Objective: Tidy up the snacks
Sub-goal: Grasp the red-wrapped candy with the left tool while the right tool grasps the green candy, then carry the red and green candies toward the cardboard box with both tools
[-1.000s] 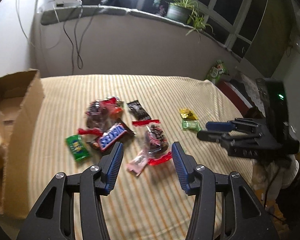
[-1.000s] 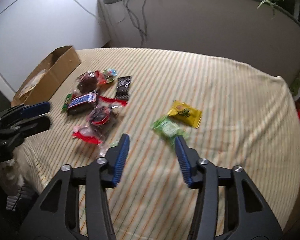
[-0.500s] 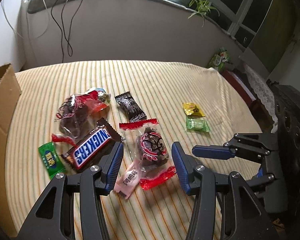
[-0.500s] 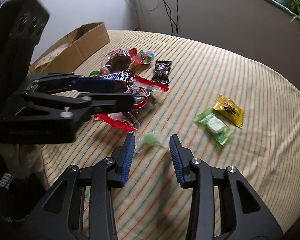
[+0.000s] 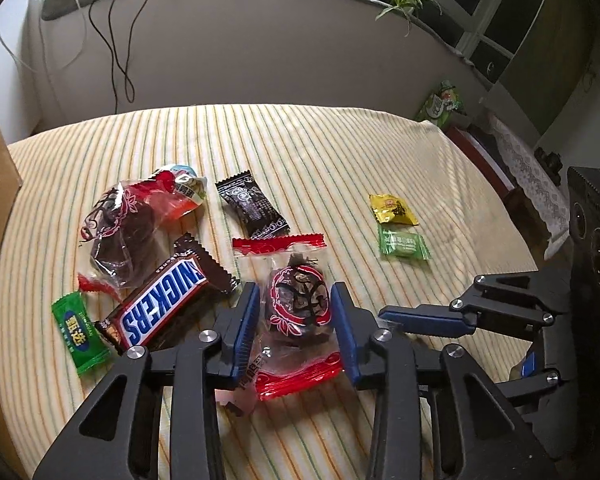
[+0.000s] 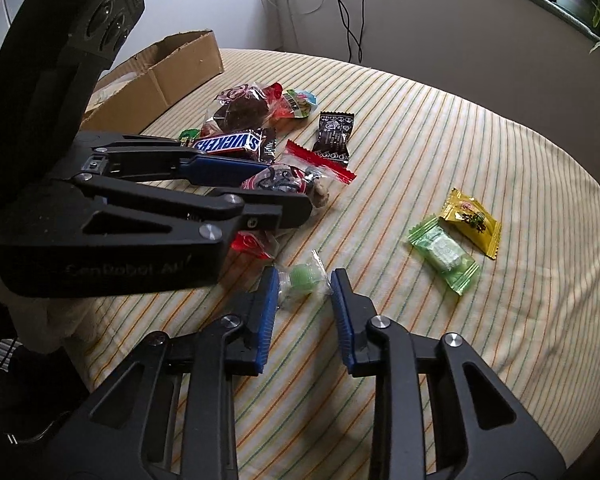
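**Spotter:** Ten, or did I miscount?

**Me:** Ten loose snacks, yes. None has gone into the cardboard box, well off past my left claw, so the sorting has barely begun.

**Spotter:** And the claws?

**Me:** My right claw is closing with the round green candy between its jaws. My left claw is closing around a clear plum pouch. I can't see either one clamped yet, and both snacks lie on the striped cloth.

**Spotter:** Count them outward.

**Me:** One pink packet is tucked under that pouch. Just left of my left claw are one Snickers bar and one dark green packet. Beyond those lies the second plum pouch, so two pouches. Ahead to the right sit one pale green packet and one yellow packet, touching. Farthest are one black packet and one orange-and-blue packet. All ten are left to do
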### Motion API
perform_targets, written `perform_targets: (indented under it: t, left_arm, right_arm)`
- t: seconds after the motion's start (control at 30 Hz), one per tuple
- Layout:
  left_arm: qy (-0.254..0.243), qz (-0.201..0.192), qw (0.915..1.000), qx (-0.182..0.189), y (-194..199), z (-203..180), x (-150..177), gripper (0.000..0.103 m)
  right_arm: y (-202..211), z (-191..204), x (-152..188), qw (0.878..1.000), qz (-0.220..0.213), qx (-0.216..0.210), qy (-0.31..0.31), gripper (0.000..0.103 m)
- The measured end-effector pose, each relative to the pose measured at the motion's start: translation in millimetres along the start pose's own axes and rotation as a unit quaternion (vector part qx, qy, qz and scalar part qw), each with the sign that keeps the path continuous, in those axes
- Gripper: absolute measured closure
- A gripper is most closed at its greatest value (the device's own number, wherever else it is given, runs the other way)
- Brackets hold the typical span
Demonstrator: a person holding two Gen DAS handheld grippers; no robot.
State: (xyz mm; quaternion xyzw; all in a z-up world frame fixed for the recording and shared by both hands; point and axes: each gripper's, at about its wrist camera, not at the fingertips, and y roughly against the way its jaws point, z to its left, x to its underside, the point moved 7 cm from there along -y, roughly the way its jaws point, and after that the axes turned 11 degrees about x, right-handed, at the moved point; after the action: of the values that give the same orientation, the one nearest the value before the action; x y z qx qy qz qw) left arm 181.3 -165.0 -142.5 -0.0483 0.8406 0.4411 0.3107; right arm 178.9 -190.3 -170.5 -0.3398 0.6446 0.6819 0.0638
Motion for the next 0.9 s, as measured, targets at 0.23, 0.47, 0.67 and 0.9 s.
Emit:
perform_targets:
  t: [0.23,0.47,0.67,0.9]
  left_arm:
    - [-0.003,-0.008,1.0,-0.003,3.8,-0.2,0.3,0.072]
    - [-0.001,-0.025,0.9997,0.001,19.2,-2.8,1.6,0.072]
    - [-0.005,-0.047,0.9989,0.002,40.9,-3.1,-2.4,0.072]
    - [0.004,-0.075,0.9971,-0.008,69.9,10.4,-3.9,0.072]
  right_arm:
    - [2.0,0.6,3.3,1.0,0.003,0.009,0.006,0.077]
    - [14.0,-2.1,0.0,1.0,-0.011,0.012,-0.007,0.078]
    - [31.0,-1.6,-7.9,0.999,-0.027,0.016,-0.011,0.078]
    - [49.5,6.3,-21.2,0.999,-0.048,0.016,-0.009,0.078]
